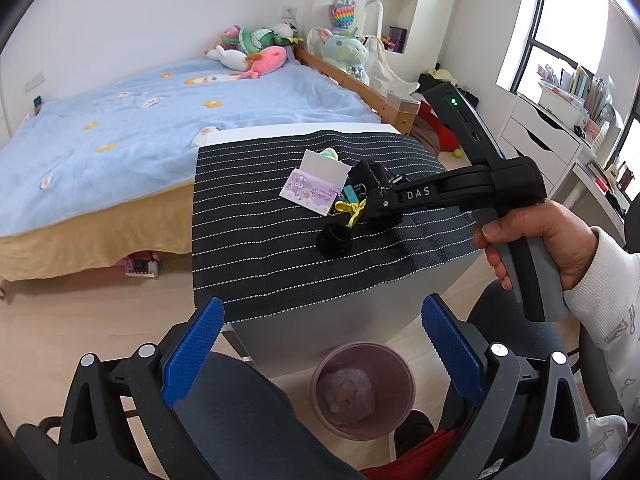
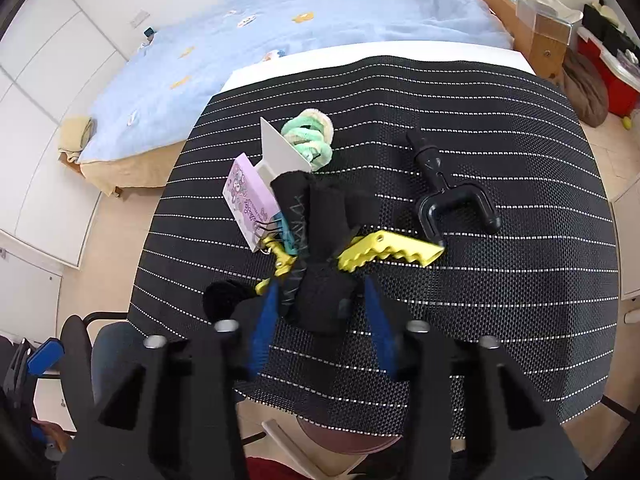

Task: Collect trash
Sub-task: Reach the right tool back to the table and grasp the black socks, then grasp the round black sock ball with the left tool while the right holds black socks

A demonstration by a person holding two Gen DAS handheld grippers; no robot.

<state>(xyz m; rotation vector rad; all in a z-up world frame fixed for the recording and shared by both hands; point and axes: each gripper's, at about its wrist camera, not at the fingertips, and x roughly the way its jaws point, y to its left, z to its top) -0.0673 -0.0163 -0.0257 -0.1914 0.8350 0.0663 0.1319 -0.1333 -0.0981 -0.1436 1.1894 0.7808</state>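
We see the bed (image 1: pixel 120 120) behind the worktop (image 2: pixel 460 320), which is covered by a striped black mat. A pink bin (image 1: pixel 362 390) stands on the floor below its near edge. Our left gripper (image 1: pixel 320 360) hangs spread and empty above the bin. Our right gripper (image 2: pixel 322 312) has its fingers clenched on a black cloth scrap (image 2: pixel 316 248), which lies on the mat amid clips and a small box.

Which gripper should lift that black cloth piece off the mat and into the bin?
Right. The right gripper already has the black cloth piece between its blue pads on the striped mat. The left gripper hangs open, empty, above the pink bin.
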